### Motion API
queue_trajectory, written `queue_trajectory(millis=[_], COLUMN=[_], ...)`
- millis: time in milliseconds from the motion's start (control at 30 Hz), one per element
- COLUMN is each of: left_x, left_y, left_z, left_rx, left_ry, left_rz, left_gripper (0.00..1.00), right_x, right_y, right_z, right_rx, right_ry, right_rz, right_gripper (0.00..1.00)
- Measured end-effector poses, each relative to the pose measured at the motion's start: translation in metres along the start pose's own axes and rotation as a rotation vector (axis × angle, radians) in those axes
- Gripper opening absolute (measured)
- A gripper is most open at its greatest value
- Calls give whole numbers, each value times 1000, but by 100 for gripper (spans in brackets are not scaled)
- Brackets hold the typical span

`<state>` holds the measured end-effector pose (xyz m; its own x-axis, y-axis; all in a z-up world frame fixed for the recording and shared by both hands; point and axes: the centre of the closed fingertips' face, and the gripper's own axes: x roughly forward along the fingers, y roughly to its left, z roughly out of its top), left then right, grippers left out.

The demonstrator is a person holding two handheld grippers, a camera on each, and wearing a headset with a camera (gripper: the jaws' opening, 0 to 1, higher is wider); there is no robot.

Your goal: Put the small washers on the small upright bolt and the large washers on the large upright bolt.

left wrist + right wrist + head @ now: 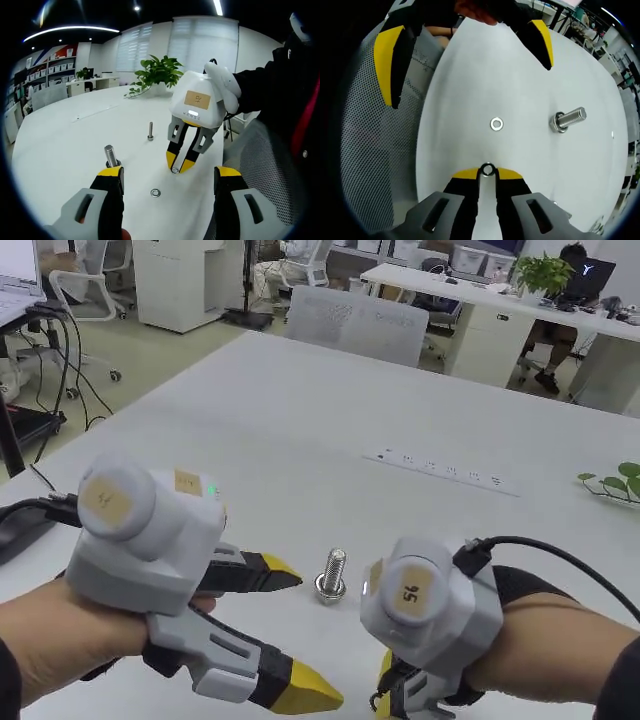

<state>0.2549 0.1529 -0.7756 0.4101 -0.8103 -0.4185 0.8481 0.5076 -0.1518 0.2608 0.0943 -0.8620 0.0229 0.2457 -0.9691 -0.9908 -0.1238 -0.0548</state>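
At the bottom centre of the right gripper view, a washer [488, 169] sits pinched between the yellow tips of the right gripper [488, 175], whose jaws are closed on its rim, down at the white table [300, 420]. It is a thin, flat steel ring, bright, with a dark hole. I cannot tell whether it is a small or a large one.

The step in hand looks like the pickup of this washer, with no bolt reached yet. The next move would call for lifting it clear, turning it flat, and lining its hole up over the tip of whichever bolt fits.

Just above it in that view, a second washer [496, 124] lies loose and flat on the table. To the right of that stands the large bolt [568, 120], threaded, with a wider collar at its foot. Whether washers are already stacked there is unclear. The small bolt [150, 131] stands upright near the middle of the left gripper view, beyond the large one.

At the lower left of the head view, the left gripper [300, 632] hangs beside the large bolt with its jaws wide apart and nothing between them.
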Motion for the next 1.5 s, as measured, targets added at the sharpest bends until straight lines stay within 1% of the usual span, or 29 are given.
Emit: queue_trajectory(millis=[400,733,1167,1300,1500], left_x=[0,0,0,0,1], left_y=[-2,-1,-1,-1,-1], left_z=[-1,-1,-1,-1,-2], left_rx=[0,0,-3,-4,-5], left_ry=[4,4,6,6,9], left_rz=[-7,-7,-2,-2,-5], left_gripper=[73,73,73,73,73], right_x=[-16,-35,-59,-67,-80], right_y=[-13,-31,-49,-55,-68], right_z=[-6,-14,-22,-25,-32], right_rx=[45,69,88,94,111], right_ry=[-20,-24,-27,-28,-31], right_rz=[-27,-60,-77,-89,-117], right_gripper=[12,12,12,12,12])
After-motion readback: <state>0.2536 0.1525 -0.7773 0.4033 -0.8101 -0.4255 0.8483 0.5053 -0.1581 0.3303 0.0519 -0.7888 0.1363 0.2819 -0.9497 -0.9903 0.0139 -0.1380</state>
